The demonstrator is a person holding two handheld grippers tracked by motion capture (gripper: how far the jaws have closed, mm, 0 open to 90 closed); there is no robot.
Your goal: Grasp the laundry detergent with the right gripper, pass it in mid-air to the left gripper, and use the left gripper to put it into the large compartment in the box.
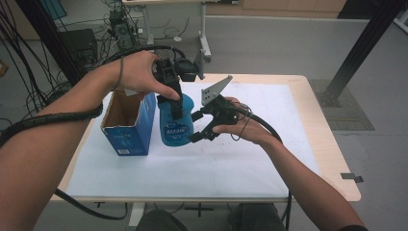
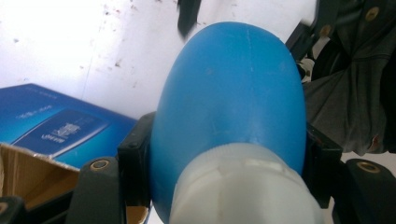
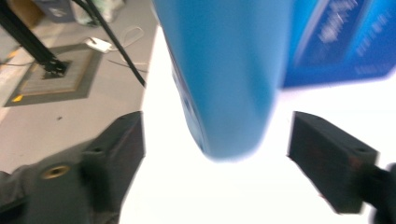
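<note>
I see the room first: a grey floor with cable bundles at the far left, a black frame post (image 1: 358,50) at the right, and a second table's legs beyond. My worktop (image 1: 317,144) is pale wood, most of it covered by one white sheet (image 1: 269,144). On that sheet stands one blue cardboard box (image 1: 129,126), open at the top, upright, near the left edge of the sheet. Just beside it, to its right, is the one blue bottle (image 1: 176,121), held up off the sheet with its long axis close to vertical, the white neck end at the top and the rounded base pointing down toward the worktop; it bears a printed label on the side facing me. My left gripper (image 1: 176,103) comes down from above, and its fingers (image 2: 135,158) are clenched on the bottle's upper part, one on each side just below the white neck. My right gripper (image 1: 202,126) sits just to the bottle's right, at its lower half; in the right gripper view its fingers (image 3: 331,158) stand released, apart from the blue body, with the bottle's base between them. I count two grippers, one bottle, one box, one sheet.
</note>
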